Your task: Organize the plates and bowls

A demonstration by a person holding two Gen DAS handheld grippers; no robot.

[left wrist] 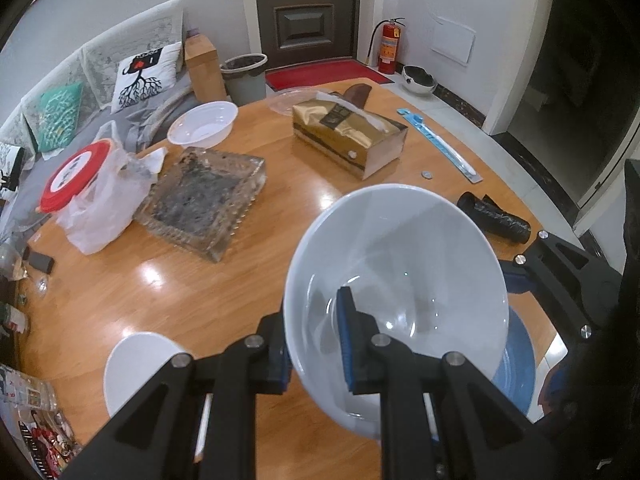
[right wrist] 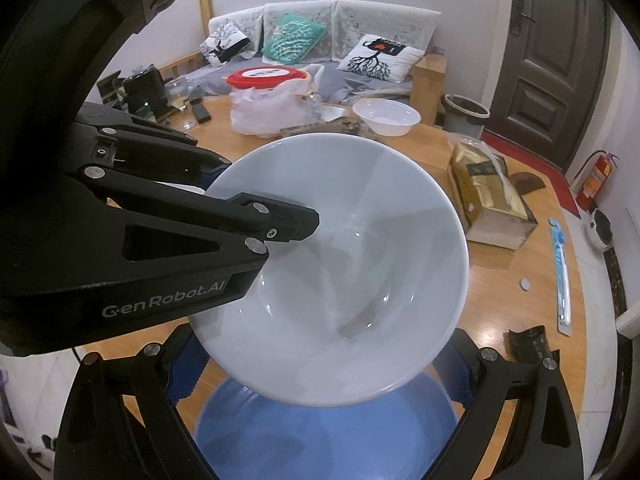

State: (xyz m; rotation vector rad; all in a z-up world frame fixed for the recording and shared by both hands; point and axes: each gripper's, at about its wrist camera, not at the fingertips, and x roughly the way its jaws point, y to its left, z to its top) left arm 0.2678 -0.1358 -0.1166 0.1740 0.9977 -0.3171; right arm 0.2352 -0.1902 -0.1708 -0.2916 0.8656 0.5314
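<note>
- Left tool [left wrist: 316,344]: closed on the near rim of a large white bowl [left wrist: 400,280], one blue-padded finger inside the wall and the other outside it.
- The white bowl is held tilted, its opening turned toward the cameras, clear of the wooden counter [left wrist: 200,288].
- Right tool [right wrist: 320,384]: jaws stand wide apart, one finger on either side of the bowl's lower edge; whether the pads touch it cannot be told.
- A blue plate [right wrist: 320,432] lies on the counter directly beneath the white bowl, between the right tool's fingers; part of it is hidden by the bowl.
- In the right wrist view the left tool [right wrist: 296,224] enters from the left, its tip over the bowl's rim.
- A second white dish [left wrist: 136,368] sits on the counter to the left of the left tool; only part of it shows.
- A white plastic bowl [left wrist: 203,123] rests at the far edge of the counter, well apart from the held bowl.
- Other items on the counter: a square glass tray [left wrist: 204,204], a gold tissue box [left wrist: 348,136], a red-lidded container in a plastic bag [left wrist: 92,196], a black roll [left wrist: 494,218], a blue packaged strip [left wrist: 440,144].
- Beyond the counter: a sofa with cushions [left wrist: 144,72], a bin [left wrist: 244,78], a dark door [left wrist: 306,8], a fire extinguisher [left wrist: 389,46].
</note>
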